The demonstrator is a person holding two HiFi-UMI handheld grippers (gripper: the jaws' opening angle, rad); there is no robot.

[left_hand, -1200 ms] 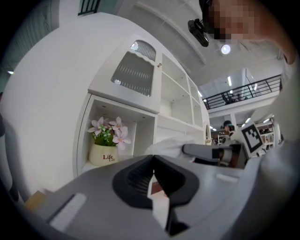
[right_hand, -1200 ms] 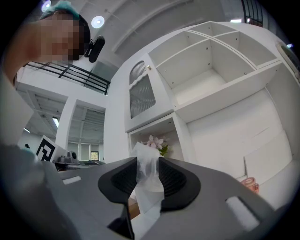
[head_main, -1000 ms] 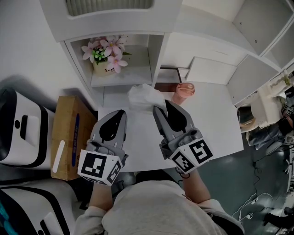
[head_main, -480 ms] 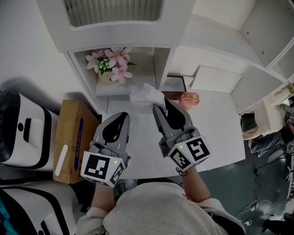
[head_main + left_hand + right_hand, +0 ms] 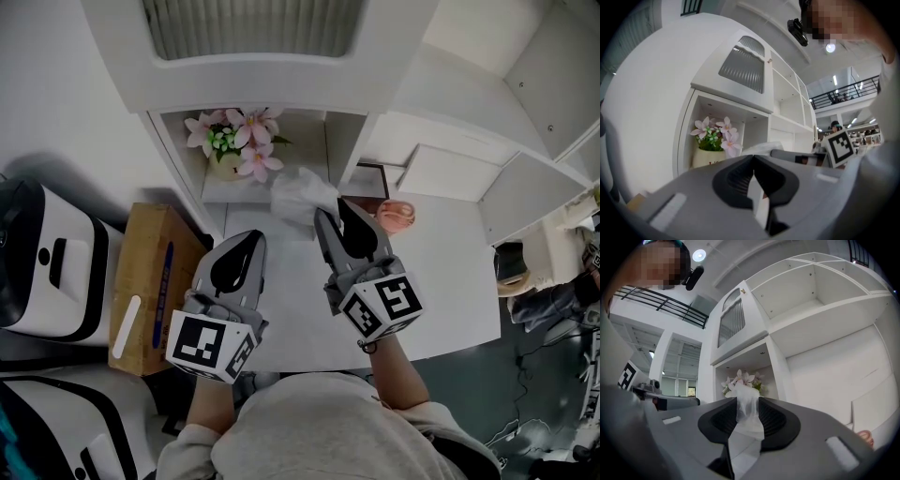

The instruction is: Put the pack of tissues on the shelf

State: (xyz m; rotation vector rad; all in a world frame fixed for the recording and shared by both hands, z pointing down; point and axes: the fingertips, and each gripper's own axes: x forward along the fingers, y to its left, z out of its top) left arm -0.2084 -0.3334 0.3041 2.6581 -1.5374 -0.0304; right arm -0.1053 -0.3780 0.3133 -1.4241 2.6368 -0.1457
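Observation:
The pack of tissues [image 5: 298,194] is a crinkly white plastic bundle, and my right gripper [image 5: 330,212] is shut on its near end. It hangs over the table, just in front of the white shelf's open cubby [image 5: 217,190]. In the right gripper view the pack [image 5: 748,414] sits pinched between the jaws of the right gripper [image 5: 749,398], with the cubby straight ahead. My left gripper [image 5: 247,238] is beside it on the left, shut, with nothing in it. The left gripper view shows the left gripper [image 5: 753,157] with its jaw tips touching.
A pot of pink flowers [image 5: 236,143] stands at the back of the cubby. A pink cup [image 5: 396,214] and a dark box [image 5: 371,178] sit on the white table [image 5: 450,281]. To the left, a cardboard box [image 5: 150,281] stands beside white machines [image 5: 47,267].
Both grippers have moved a little forward toward the shelf, and the pack of tissues now sits closer to the cubby's opening. The right gripper's grip has not changed.

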